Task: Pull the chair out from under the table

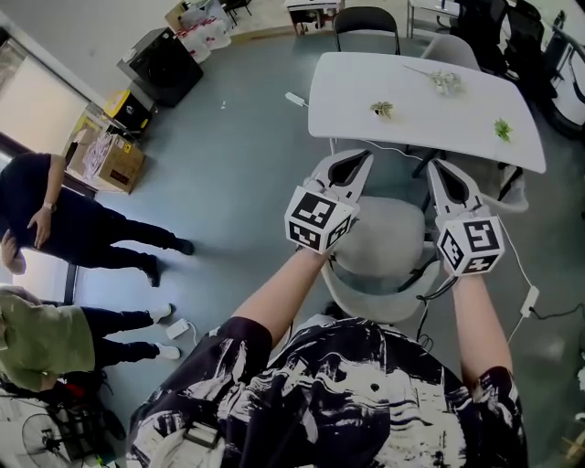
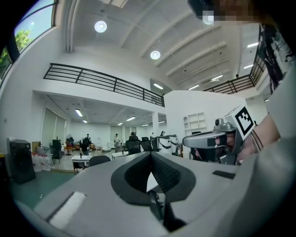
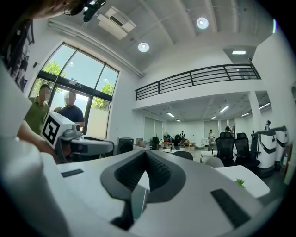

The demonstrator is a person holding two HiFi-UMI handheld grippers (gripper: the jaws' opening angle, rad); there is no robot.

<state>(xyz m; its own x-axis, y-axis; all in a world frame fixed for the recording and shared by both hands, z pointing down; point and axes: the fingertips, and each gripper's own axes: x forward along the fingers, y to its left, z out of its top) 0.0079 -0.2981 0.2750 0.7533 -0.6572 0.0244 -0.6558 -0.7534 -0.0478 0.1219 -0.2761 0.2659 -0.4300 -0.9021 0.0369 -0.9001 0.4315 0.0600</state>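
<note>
A grey chair (image 1: 388, 245) stands by the near edge of the white table (image 1: 347, 101), its seat partly under the tabletop and its curved backrest (image 1: 366, 294) toward me. My left gripper (image 1: 356, 160) hangs over the chair's left side and points at the table, its jaws shut with nothing between them. On the chair's right side my right gripper (image 1: 438, 168) is likewise shut and empty. In the left gripper view the shut left gripper (image 2: 150, 156) points level, with the right gripper (image 2: 210, 140) beside it. The right gripper view shows the shut right gripper (image 3: 145, 155) and the table (image 3: 247, 178).
Three small green sprigs (image 1: 382, 109) lie on the table. A black chair (image 1: 366, 23) stands behind it. Two people (image 1: 64, 228) stand at the left, near cardboard boxes (image 1: 110, 160) and a black case (image 1: 164, 64). A cable and power strip (image 1: 528, 300) lie on the floor at right.
</note>
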